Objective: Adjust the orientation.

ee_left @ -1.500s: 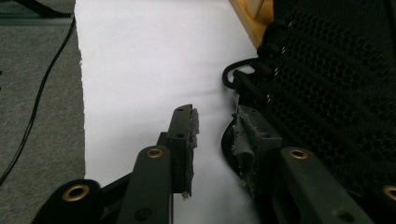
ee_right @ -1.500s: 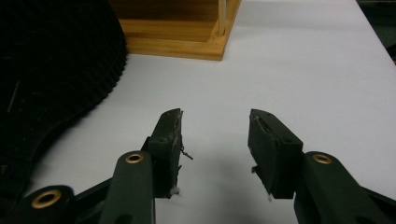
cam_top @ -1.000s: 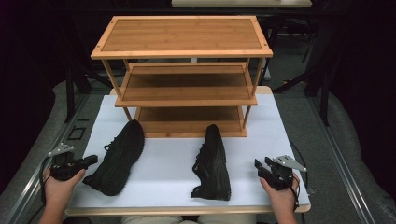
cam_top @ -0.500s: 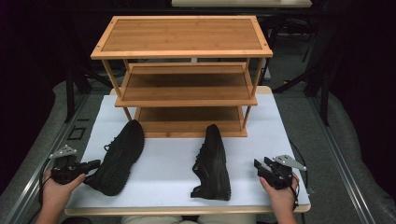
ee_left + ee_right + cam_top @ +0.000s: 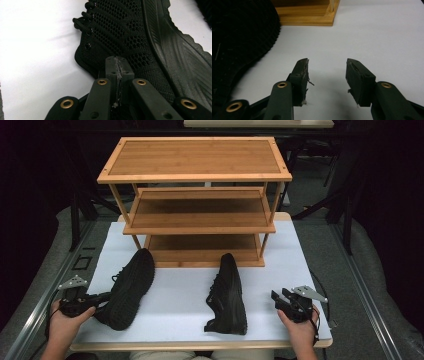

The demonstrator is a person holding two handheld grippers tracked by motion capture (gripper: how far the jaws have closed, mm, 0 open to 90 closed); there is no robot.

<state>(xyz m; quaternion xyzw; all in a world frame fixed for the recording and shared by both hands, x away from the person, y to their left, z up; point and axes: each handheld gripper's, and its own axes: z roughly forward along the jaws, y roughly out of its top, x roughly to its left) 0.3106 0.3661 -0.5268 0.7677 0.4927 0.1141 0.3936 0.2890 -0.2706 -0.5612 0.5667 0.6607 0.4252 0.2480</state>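
The wooden shoe rack (image 5: pixel 195 200) stands at the far side of the white worktop (image 5: pixel 185 297); in the high view all three of its shelves are bare, and both shoes lie on the worktop in front of it. The right tongs view catches just the rack's bottom corner (image 5: pixel 312 15), resting on the white surface.

The left shoe (image 5: pixel 129 287) lies tipped on its side at the near left, sole turned toward the middle of the worktop, toe pointing at the rack. Up close, the left tongs view shows its mesh upper (image 5: pixel 117 32), eyelets, laces and ribbed sole. The right shoe (image 5: pixel 227 295) sits upright near the centre, toe toward the rack; its heel edge shows dark at the left of the right tongs view (image 5: pixel 239 42).

The left tongs (image 5: pixel 97 299) are pinched shut at the heel collar of the left shoe, pads (image 5: pixel 112 67) pressed together. The right tongs (image 5: pixel 275 299) rest wide apart, holding nothing, just right of the right shoe.
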